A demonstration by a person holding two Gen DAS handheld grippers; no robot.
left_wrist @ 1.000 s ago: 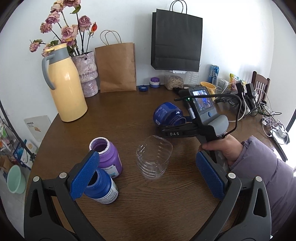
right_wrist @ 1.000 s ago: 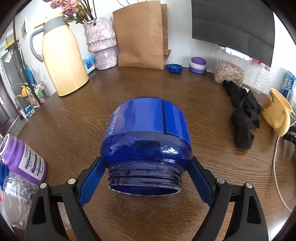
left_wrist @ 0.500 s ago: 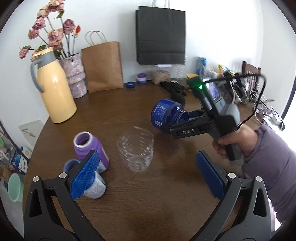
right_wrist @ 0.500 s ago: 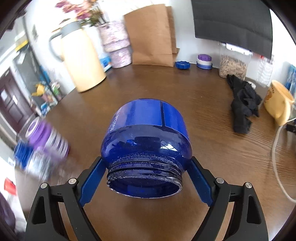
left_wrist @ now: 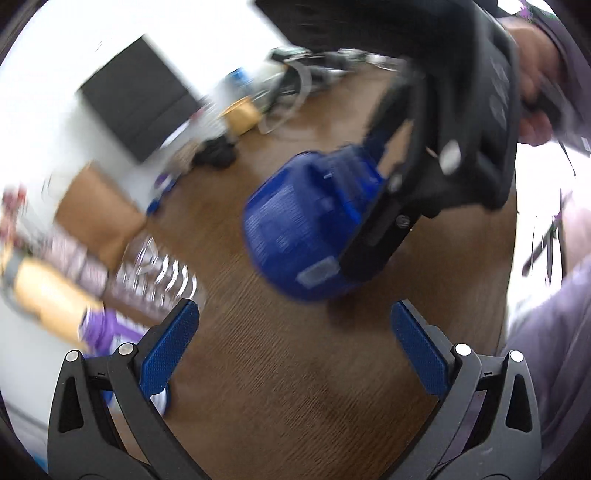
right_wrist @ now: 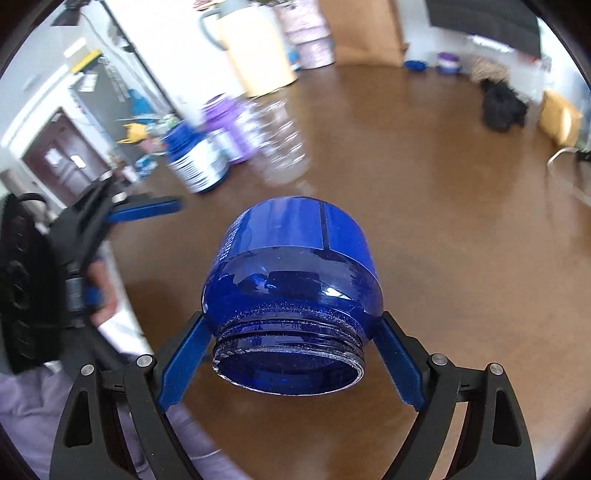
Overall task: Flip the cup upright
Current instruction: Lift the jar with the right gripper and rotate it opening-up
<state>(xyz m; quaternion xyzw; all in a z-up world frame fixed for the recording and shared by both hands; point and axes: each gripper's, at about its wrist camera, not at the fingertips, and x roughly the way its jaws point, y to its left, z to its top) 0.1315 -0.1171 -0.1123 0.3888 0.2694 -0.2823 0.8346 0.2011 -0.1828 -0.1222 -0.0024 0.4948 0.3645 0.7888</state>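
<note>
My right gripper [right_wrist: 291,354] is shut on a blue jar [right_wrist: 295,280], clamped at its neck, open mouth toward the camera, held above the brown table [right_wrist: 443,221]. In the left wrist view the same blue jar [left_wrist: 306,232] hangs in the right gripper [left_wrist: 373,221], just ahead of my left gripper [left_wrist: 295,350], which is open and empty. A clear plastic cup [right_wrist: 284,147] stands mouth-down on the table; it also shows in the left wrist view [left_wrist: 155,273], blurred.
A purple jar [right_wrist: 229,129] and a blue-capped jar [right_wrist: 195,158] stand beside the clear cup. A yellow thermos [right_wrist: 258,51], a vase, a brown paper bag [right_wrist: 365,29], a black cloth [right_wrist: 502,103] and a yellow mug [right_wrist: 557,114] sit along the table's far side.
The left gripper has swung and tilted, so its view is blurred and the blue jar now sits close in front of it. The right gripper has turned left with the jar still held.
</note>
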